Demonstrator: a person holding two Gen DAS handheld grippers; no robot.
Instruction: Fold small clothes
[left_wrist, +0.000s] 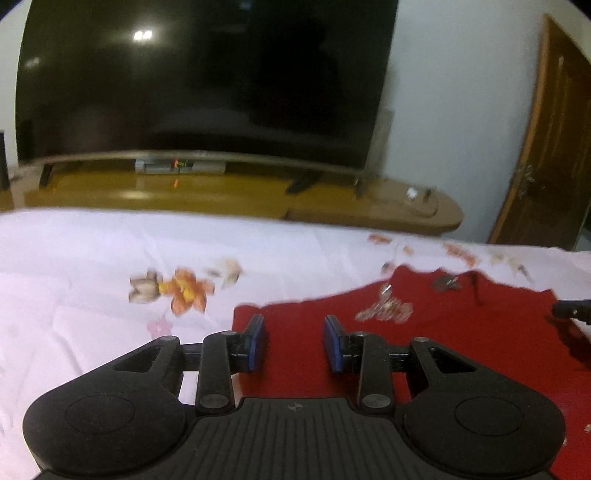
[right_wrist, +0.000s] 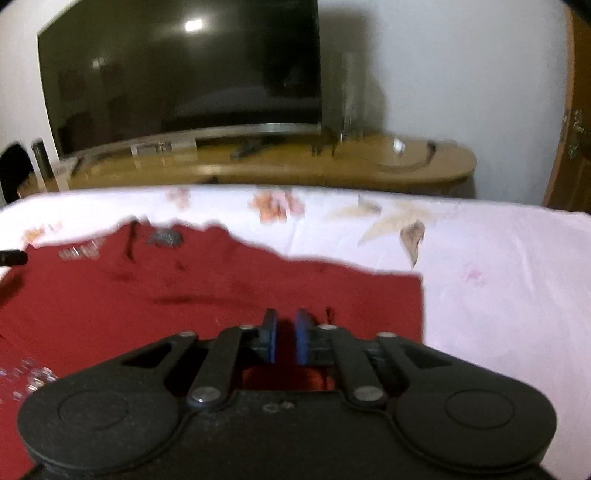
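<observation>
Left wrist view shows the left gripper with its black linkage arms and blue-edged pads standing apart, nothing between them, hovering over the near left part of a small red fabric garment that lies spread flat on a pale pink bedsheet printed with orange and beige flowers. The left pad sits close to the garment's left edge, the other over plain red cloth, and whether the tips touch the fabric cannot be told. A silvery sequin motif shows on the garment's chest, with a dark neckline slit beyond it. At the far right edge a black tip of the right gripper pokes in over the garment's side. Beyond the bed stand a long glossy wooden console, a large dark curved television screen and a brown wooden door. In the right wrist view the right gripper has its blue pads drawn near together with a slim gap, red cloth visible in that gap; whether the pads actually pinch a fold cannot be made out. It sits near the garment's right edge, and the pink sheet lies bare to its right
</observation>
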